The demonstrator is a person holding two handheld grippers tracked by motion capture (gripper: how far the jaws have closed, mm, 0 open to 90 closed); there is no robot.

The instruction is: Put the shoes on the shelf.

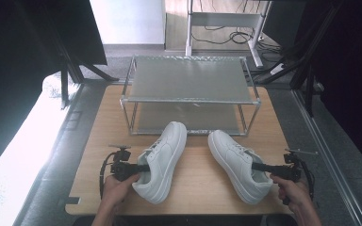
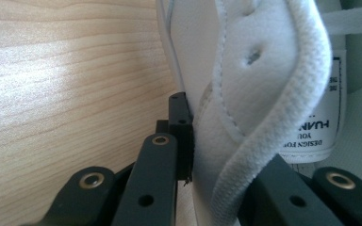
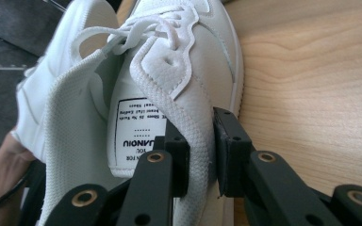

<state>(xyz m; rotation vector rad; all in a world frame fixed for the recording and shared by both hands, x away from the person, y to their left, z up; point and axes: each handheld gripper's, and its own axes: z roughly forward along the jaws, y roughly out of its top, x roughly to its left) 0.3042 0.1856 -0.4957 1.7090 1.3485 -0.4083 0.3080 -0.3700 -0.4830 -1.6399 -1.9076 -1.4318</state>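
Note:
Two white sneakers lie side by side on the wooden table (image 1: 198, 188), toes toward the rack. My left gripper (image 1: 143, 168) is shut on the left sneaker (image 1: 165, 153) at its collar. In the left gripper view, the left gripper (image 2: 217, 155) has one jaw outside the left sneaker's side wall (image 2: 245, 94) and the other inside. My right gripper (image 1: 257, 165) is shut on the right sneaker (image 1: 233, 157) the same way. In the right gripper view, the right gripper (image 3: 201, 155) pinches the right sneaker's padded collar (image 3: 195, 117) beside the tongue label.
A two-tier metal shoe rack (image 1: 188, 77) stands at the back of the table, just beyond the sneakers' toes, with both shelves bare. Dark stands and cables flank the table. Bare wood lies between the sneakers and along the front edge.

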